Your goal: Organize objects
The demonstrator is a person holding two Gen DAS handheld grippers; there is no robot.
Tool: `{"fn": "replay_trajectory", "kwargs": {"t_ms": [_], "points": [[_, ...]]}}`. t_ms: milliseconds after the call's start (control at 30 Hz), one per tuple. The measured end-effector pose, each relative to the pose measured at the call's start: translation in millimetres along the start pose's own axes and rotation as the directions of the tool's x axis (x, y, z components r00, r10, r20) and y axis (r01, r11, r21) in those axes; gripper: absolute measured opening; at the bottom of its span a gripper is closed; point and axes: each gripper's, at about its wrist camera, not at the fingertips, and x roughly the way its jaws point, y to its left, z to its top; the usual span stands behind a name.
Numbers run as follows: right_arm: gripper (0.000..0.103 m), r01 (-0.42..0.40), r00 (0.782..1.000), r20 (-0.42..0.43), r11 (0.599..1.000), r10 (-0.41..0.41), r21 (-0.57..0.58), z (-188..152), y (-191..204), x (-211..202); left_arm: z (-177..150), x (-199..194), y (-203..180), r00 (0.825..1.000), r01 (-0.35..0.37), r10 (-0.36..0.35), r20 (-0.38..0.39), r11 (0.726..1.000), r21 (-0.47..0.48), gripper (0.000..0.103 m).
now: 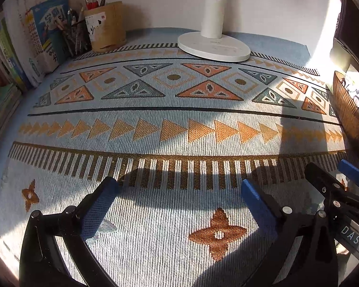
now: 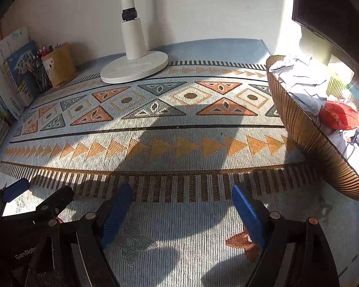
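Observation:
My left gripper [image 1: 180,186] is open and empty, low over the patterned tablecloth [image 1: 179,129] near the front edge. My right gripper [image 2: 182,193] is open and empty beside it, and part of it shows at the right of the left wrist view [image 1: 332,186]. A ribbed brown basket [image 2: 299,129] at the right holds crumpled pale paper [image 2: 306,81] and a red item [image 2: 339,116]. The basket also shows at the right edge of the left wrist view [image 1: 349,112]. Books [image 1: 36,38] and two pen holders [image 1: 105,26] stand at the back left.
A white desk lamp base [image 1: 214,45] stands at the back middle, against the wall. It shows in the right wrist view too [image 2: 134,68]. A dark monitor [image 2: 332,7] hangs over the right side. The books [image 2: 14,71] line the left edge. Sunlight and shadows cross the cloth.

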Motion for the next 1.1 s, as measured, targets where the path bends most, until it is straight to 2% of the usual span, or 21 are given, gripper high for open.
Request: {"fn": "replay_trajectory", "kwargs": {"t_ms": [133,200,267,500,600,1100], "points": [[0.089,0.028,1.0,-0.012,1.0,-0.028,-0.006,0.4,1.5,2.1,1.3,0.7,1.3,1.0,0.002,-0.002,-0.002,1.0,-0.002,0.103],[0.094,0.038,0.999,-0.024,0.999,-0.037,0.008,1.2,-1.2,3.7,1.7,0.6,1.9,1.0,0.004,-0.004,0.001,1.0,-0.003,0.103],[0.103,0.063,0.997,-0.047,0.998,-0.062,0.023,2.2,-5.4,6.5,1.5,0.4,1.8,1.0,0.004,-0.004,0.005,1.0,-0.002,0.103],[0.103,0.036,0.999,-0.036,0.999,-0.036,0.007,-0.6,-8.0,0.5,-0.1,-1.6,-1.1,1.0,-0.004,0.004,0.018,1.0,0.016,0.103],[0.103,0.049,0.999,0.013,0.999,-0.049,0.018,-5.7,-5.3,-2.7,0.6,-0.8,1.4,1.0,0.009,-0.009,0.017,1.0,0.01,0.103],[0.103,0.047,0.999,0.011,0.999,-0.047,0.02,-3.6,-5.0,-3.4,0.0,-0.2,1.4,1.0,0.009,-0.009,0.018,1.0,0.01,0.103]]}}
